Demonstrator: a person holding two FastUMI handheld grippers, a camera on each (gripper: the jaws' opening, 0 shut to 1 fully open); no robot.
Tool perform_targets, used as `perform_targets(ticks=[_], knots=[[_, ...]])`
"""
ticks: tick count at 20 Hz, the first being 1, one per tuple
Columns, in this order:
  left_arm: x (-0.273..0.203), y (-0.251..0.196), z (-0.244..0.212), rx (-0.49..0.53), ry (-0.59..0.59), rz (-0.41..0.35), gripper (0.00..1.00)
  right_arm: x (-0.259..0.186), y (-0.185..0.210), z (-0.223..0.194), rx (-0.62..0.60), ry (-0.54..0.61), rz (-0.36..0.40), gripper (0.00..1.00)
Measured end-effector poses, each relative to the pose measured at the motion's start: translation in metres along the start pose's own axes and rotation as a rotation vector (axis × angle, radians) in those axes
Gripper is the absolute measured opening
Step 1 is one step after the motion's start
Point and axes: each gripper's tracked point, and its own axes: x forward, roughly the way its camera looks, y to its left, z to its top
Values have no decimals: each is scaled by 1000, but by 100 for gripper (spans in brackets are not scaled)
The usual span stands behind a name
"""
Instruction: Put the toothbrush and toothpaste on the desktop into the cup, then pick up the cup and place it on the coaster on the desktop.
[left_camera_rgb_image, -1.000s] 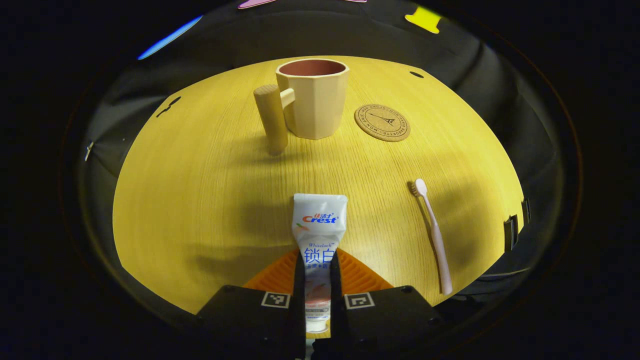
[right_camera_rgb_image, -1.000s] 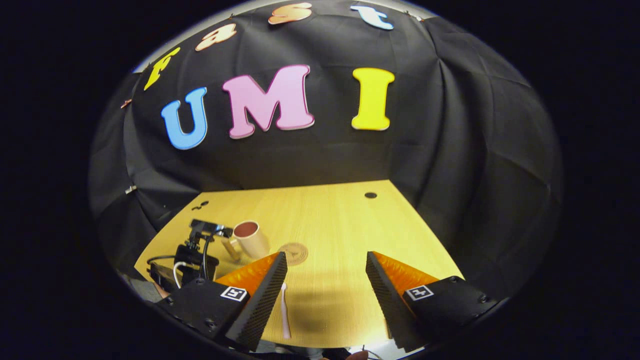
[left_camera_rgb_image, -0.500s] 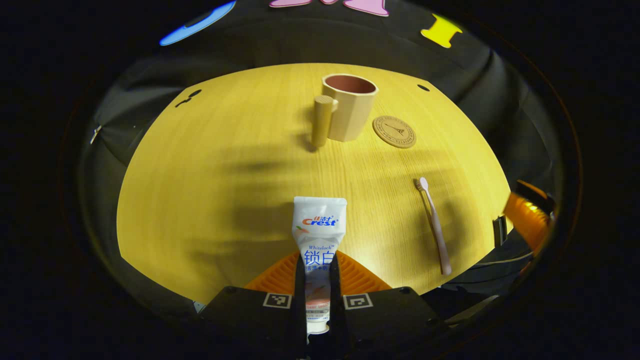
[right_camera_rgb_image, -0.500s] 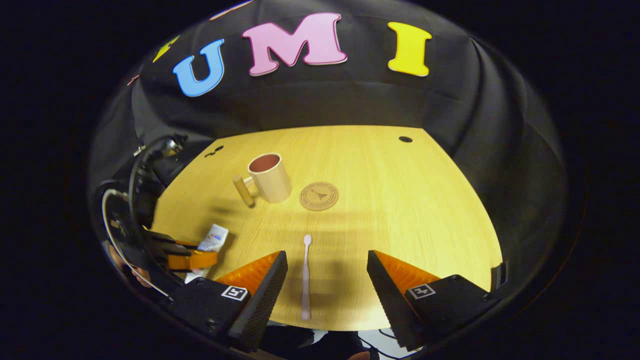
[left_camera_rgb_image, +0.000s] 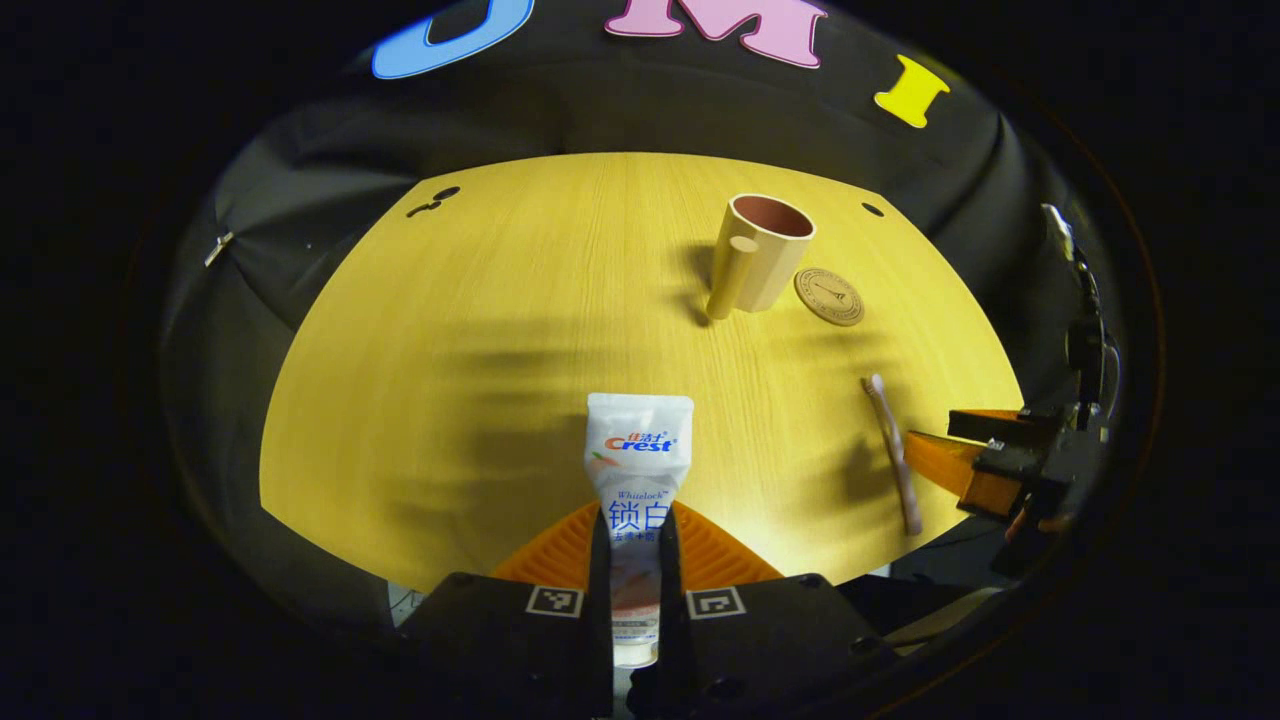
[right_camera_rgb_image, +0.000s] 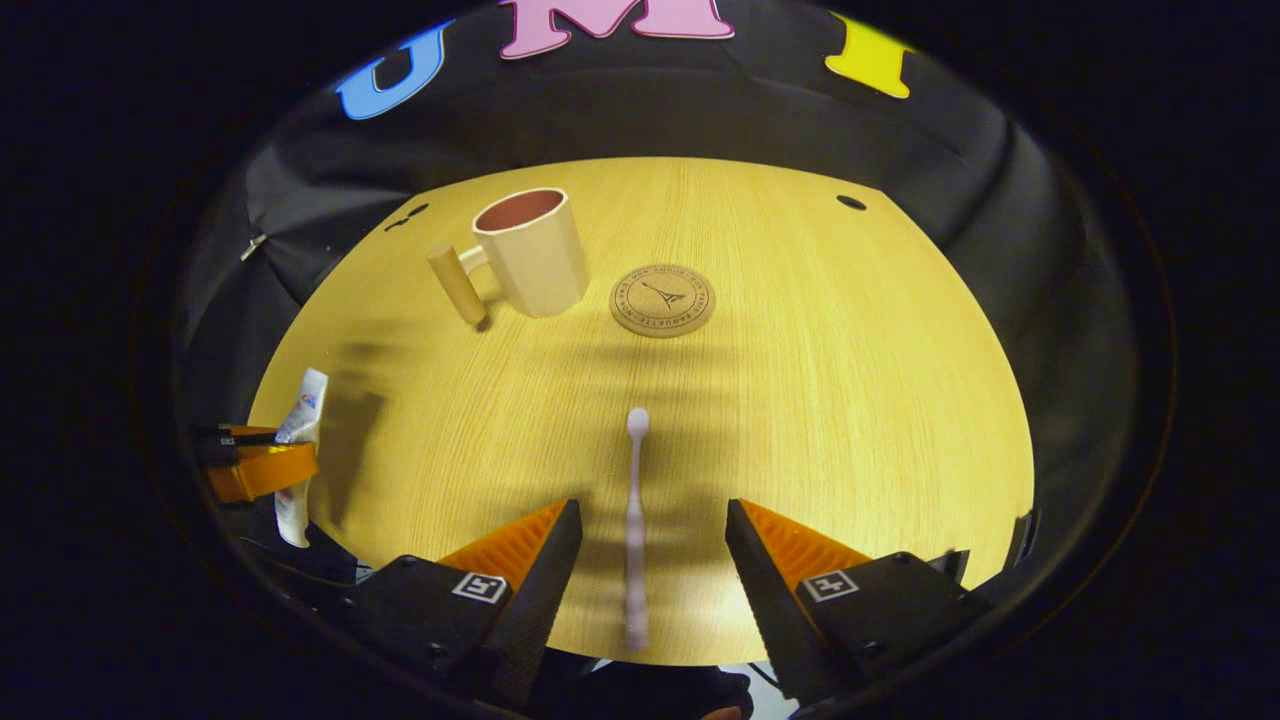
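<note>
The left gripper (left_camera_rgb_image: 634, 530) gripped the one toothpaste (left_camera_rgb_image: 637, 480) above the desktop (left_camera_rgb_image: 480, 330). The right gripper (right_camera_rgb_image: 650, 545) was wide open around the one toothbrush (right_camera_rgb_image: 634, 520). One cup (right_camera_rgb_image: 530, 250) stood beside one coaster (right_camera_rgb_image: 662, 299).

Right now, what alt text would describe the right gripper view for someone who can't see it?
The open right gripper straddles a toothbrush lying on a wooden desktop. Beyond stand an empty cup and a round coaster.
</note>
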Motion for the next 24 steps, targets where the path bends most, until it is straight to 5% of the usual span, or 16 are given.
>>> perform_targets(ticks=[5,7,10,11,12,18,24], knots=[[3,13,-7,-30,5,-17,23,19,4,-4,-16,61,-37,81],[8,18,-7,-30,2,-21,23,24,4,-7,-12,87,-48,55],[9,22,-6,-28,-2,-31,23,28,8,-14,12,132,-50,51],[10,24,-7,-29,-2,-37,23,28,9,-16,15,140,-51,58],[10,25,-7,-30,0,-41,23,31,10,-15,26,138,-53,43],[18,26,-12,-25,3,-48,23,26,10,-20,-15,176,-17,11],[5,17,8,-40,-65,-75,23,21,15,-6,103,109,93,7]])
